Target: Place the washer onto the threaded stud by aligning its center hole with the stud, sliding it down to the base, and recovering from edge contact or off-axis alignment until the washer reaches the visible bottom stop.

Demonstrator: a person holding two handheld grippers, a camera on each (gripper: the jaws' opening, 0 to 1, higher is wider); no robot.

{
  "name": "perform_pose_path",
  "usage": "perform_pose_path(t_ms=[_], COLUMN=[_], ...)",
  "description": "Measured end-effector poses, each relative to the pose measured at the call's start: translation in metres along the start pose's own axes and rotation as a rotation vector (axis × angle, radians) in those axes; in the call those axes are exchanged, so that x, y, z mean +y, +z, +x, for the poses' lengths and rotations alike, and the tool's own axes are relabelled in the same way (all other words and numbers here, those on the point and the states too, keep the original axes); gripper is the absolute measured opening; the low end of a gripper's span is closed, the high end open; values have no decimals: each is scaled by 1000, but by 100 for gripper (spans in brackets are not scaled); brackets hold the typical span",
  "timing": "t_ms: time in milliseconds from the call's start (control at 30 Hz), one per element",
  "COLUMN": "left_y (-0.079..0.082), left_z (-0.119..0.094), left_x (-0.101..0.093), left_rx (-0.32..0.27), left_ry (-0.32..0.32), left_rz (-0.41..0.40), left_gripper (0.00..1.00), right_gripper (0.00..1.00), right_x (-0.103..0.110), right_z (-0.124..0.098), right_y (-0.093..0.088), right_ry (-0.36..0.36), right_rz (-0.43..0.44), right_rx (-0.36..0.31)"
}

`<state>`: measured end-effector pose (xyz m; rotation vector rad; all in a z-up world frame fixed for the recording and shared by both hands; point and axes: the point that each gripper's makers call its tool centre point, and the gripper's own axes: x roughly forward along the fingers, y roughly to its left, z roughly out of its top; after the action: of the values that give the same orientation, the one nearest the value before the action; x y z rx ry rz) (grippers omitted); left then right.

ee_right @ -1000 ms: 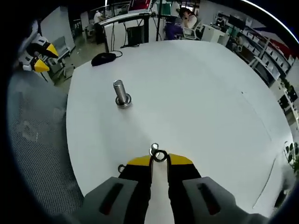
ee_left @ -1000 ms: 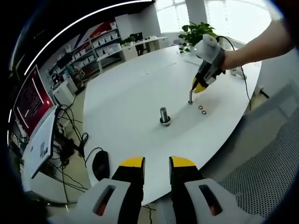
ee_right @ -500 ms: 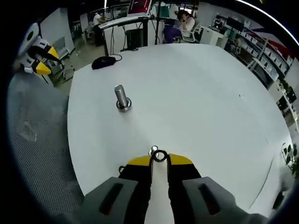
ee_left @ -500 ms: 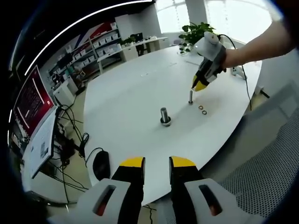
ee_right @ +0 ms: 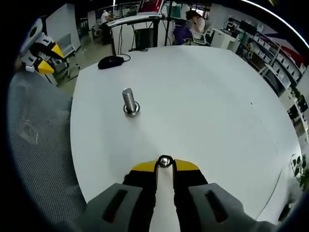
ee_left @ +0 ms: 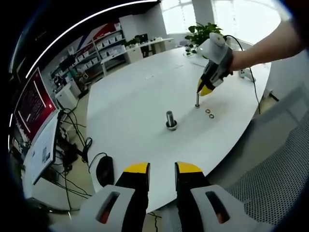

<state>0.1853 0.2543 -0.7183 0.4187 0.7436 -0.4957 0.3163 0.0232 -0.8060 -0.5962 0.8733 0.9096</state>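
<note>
Nearest to me in the right gripper view, my right gripper point(ee_right: 164, 163) has its fingers point(ee_right: 142, 168) clamped on the washer point(ee_right: 164, 161), which sits pinched edge-on at the yellow tips, its hole showing. Beyond it on the white worktop point(ee_right: 217, 111) stands the threaded stud point(ee_right: 129, 100), upright, with a ring already at its foot, well apart from my tips and a little to the left.

To do this step well, I should carry the washer over until it is above the stud's top, level it so the hole faces down the axis, and only then lower it (if an edge catches the thread, I think a small back-off and re-centre beats pushing).

In the left gripper view my left gripper point(ee_left: 162, 170) hangs off the near edge of the worktop, fingers apart and holding nothing. Farther off I see the stud, then a thinner bolt point(ee_left: 197, 99) with two spare washers point(ee_left: 209, 113) lying just beside it, and my right gripper above them.

Against half a second ago, the bolt and the loose ring that showed right at my right tips have gone from that view, and the stud sits a touch nearer: I have lifted away with the washer.
</note>
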Motion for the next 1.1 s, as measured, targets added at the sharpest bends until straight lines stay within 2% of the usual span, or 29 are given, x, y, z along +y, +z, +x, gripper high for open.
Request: perform_pose_path(t_ms=[633, 1100], left_y=[0, -1], left_z=[0, 0], left_x=[1, 2], left_rx=[2, 5], left_ry=[0, 1], left_rz=[-4, -8], left_gripper=[18, 18], right_gripper=[14, 14], right_x=[0, 0], right_z=[8, 29], right_y=[1, -11], right_ry=[10, 21], right_rz=[-19, -25], right_rx=[30, 80])
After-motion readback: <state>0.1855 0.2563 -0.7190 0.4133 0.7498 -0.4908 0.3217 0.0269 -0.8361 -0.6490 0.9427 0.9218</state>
